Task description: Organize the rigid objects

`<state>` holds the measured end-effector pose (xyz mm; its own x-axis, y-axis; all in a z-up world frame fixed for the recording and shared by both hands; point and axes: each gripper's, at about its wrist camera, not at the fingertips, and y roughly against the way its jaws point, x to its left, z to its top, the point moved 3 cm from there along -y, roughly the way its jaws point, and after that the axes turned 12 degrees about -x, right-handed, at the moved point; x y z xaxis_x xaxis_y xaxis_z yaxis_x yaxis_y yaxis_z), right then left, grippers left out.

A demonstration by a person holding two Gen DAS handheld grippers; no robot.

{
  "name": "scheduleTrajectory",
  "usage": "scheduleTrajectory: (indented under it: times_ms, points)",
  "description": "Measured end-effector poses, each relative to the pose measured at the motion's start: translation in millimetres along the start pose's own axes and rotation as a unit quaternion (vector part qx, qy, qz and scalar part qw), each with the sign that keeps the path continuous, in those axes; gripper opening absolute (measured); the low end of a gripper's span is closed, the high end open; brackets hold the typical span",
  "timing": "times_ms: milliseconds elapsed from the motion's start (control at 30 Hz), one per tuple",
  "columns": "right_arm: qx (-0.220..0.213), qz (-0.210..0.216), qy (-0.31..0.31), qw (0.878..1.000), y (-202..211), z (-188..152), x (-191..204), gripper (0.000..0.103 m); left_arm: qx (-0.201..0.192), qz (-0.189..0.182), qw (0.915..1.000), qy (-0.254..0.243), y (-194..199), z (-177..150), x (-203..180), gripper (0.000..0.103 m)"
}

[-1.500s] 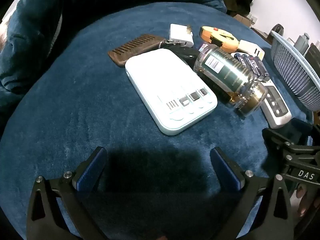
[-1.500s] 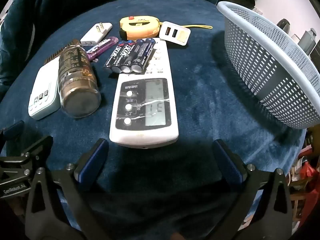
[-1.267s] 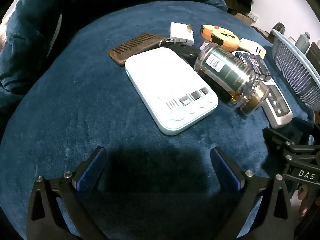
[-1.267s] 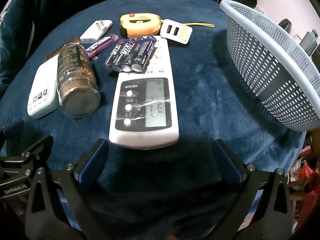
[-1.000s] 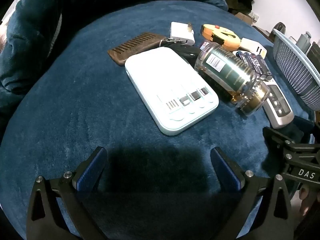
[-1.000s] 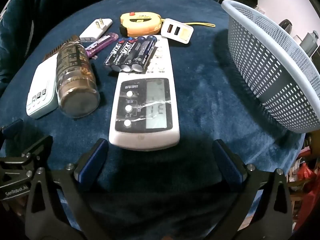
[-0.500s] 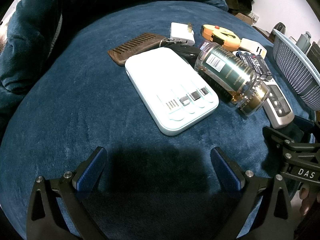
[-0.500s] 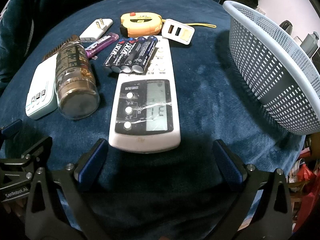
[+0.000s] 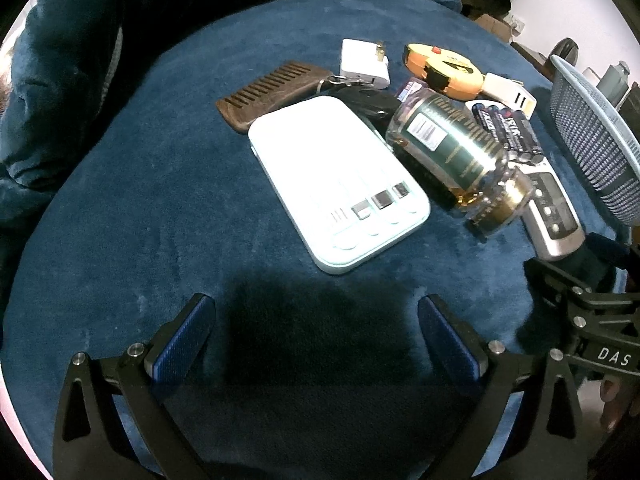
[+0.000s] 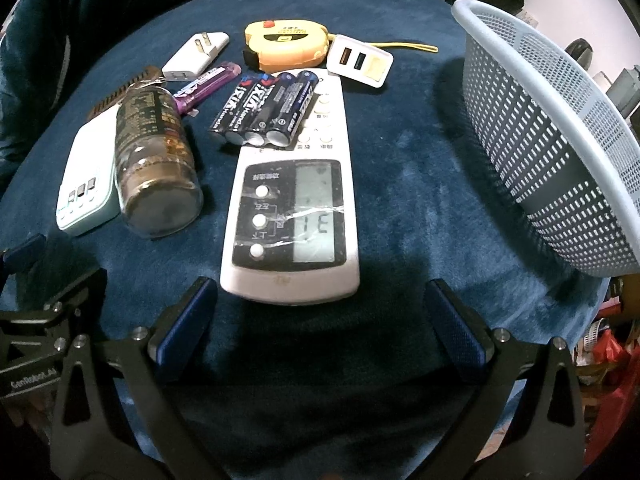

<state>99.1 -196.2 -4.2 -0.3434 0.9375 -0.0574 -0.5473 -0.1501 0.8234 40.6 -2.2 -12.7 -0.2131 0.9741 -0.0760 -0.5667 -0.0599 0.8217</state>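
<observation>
Here, right hand-held gripper (image 10: 320, 320) seen wide open, empty, lined up just short of white remote (image 10: 290, 208) at frame centre. Left hand-held gripper (image 9: 316, 332) likewise open, empty. Basket (image 10: 560, 128) seen upper right. Approach step judged underway; closing on remote required next.
</observation>
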Motion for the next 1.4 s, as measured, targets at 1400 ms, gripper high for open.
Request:
scheduleTrajectory:
  times_ms: [1400]
  points:
    - [0.079, 0.16, -0.031, 0.983, 38, 122, -5, 0.102, -0.003, -0.014, 0.9997, 0.021, 44, 65, 6, 0.102]
